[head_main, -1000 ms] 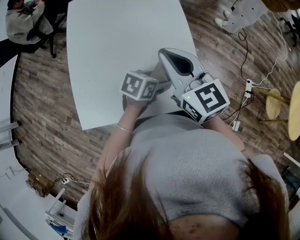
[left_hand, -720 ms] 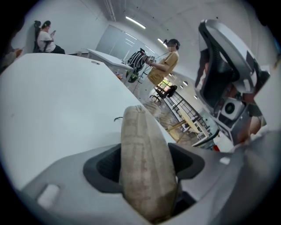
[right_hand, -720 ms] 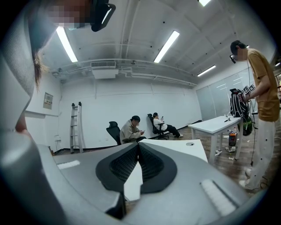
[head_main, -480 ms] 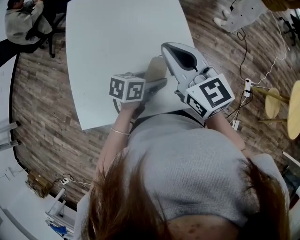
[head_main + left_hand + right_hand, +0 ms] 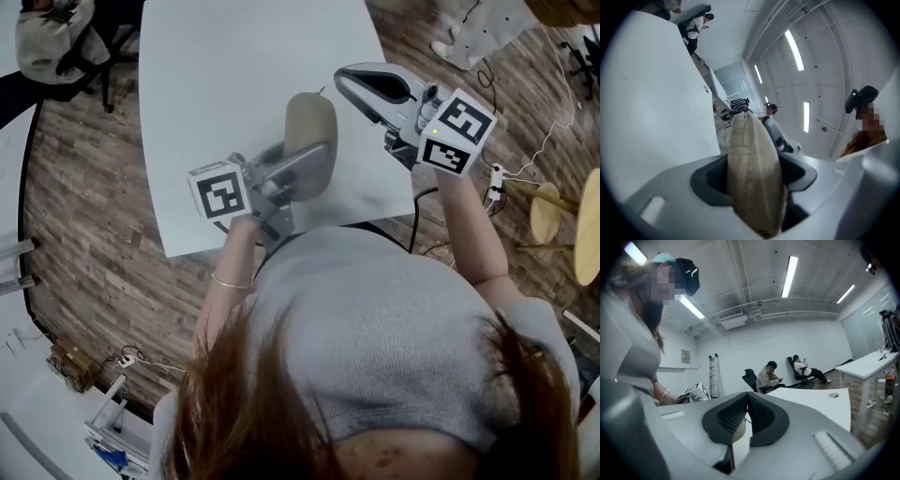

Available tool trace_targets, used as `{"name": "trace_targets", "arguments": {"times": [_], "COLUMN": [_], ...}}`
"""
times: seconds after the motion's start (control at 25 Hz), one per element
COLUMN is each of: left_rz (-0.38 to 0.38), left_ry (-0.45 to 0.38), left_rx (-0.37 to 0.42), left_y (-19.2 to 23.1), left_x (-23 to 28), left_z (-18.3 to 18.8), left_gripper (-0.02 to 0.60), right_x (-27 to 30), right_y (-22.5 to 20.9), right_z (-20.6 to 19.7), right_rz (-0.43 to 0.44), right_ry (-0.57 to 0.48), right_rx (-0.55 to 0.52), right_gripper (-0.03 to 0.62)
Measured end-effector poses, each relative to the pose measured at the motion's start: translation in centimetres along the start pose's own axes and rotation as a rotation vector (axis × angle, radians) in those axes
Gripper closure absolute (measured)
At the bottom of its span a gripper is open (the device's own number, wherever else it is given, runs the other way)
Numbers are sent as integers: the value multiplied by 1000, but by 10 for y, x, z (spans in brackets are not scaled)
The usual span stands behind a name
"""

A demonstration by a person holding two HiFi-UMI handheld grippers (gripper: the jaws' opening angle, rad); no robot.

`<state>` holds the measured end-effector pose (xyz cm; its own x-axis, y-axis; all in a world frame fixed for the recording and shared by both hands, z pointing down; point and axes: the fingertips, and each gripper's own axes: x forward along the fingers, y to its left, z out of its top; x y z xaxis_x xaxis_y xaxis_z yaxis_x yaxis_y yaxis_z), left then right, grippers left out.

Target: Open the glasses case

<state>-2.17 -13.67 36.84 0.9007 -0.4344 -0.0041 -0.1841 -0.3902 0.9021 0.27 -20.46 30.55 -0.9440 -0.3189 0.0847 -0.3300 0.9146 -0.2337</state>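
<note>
The glasses case (image 5: 309,131) is a beige oval pouch, held off the white table (image 5: 234,75) near its front edge. My left gripper (image 5: 314,161) is clamped across its near half, and its jaws are closing on the case. In the left gripper view the case (image 5: 752,159) stands on edge between the jaws of the left gripper (image 5: 754,176) and fills the gap. My right gripper (image 5: 345,77) sits to the right of the case's far end, apart from it and shut. Seen from its own camera, the right gripper (image 5: 747,411) has its pads together with nothing between them.
The table's (image 5: 811,401) curved front edge runs just before the person's body. Wood floor surrounds it. Cables and a power strip (image 5: 497,173) lie at the right beside a round stool (image 5: 548,206). A person (image 5: 52,42) sits at the far left; others (image 5: 771,376) sit further off.
My left gripper has lifted the case off the table and rolled, bringing the case into full sight. My right gripper has swung away to the right and further up the picture.
</note>
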Motion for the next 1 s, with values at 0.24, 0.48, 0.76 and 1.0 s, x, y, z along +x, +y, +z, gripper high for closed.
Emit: {"name": "trace_targets", "arguments": {"times": [0.24, 0.48, 0.76, 1.0], "left_rz": [-40, -113, -145, -193], "left_ry": [-17, -55, -64, -84], "left_rx": [-2, -33, -26, -32], "left_y": [-13, -29, -40, -52], "left_x": [0, -4, -2, -8], "left_z": [3, 16, 18, 23], "left_gripper": [285, 285, 285, 285], "right_x": [1, 23, 35, 26], "right_y": [-26, -10, 1, 14], "right_z": [-26, -37, -27, -32], "right_rz": [92, 232, 263, 339], "right_ry": [194, 328, 294, 348], "right_rx": [-234, -418, -470, -518], "right_gripper": [515, 441, 514, 461]}}
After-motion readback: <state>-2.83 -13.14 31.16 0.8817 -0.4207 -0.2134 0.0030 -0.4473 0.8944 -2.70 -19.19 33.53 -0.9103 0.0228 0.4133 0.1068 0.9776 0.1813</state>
